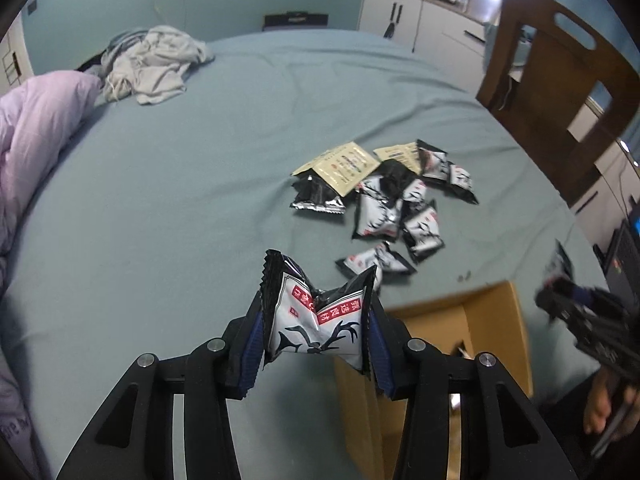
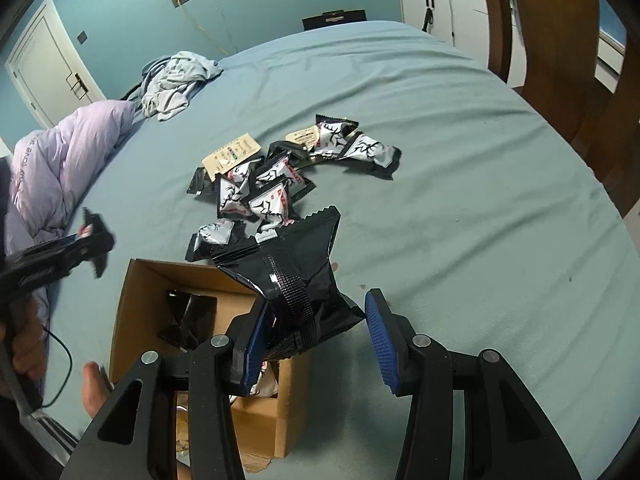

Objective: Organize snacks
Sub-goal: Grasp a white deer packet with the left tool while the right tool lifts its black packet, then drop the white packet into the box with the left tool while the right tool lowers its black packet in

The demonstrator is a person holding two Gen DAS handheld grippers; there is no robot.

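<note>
Left gripper (image 1: 316, 334): pads pressed on a crumpled white-and-black foil snack packet (image 1: 316, 320), lower centre of its view, above the bed edge. Right gripper (image 2: 316, 332): a black foil snack packet (image 2: 296, 268) touches its left pad; right pad stands clear, so grip cannot be told. Open brown cardboard box (image 2: 132, 300) lower left. Loose pile of snack packets (image 2: 280, 184) mid-frame on grey-blue bedsheet (image 2: 480, 200); bare sheet right.
</note>
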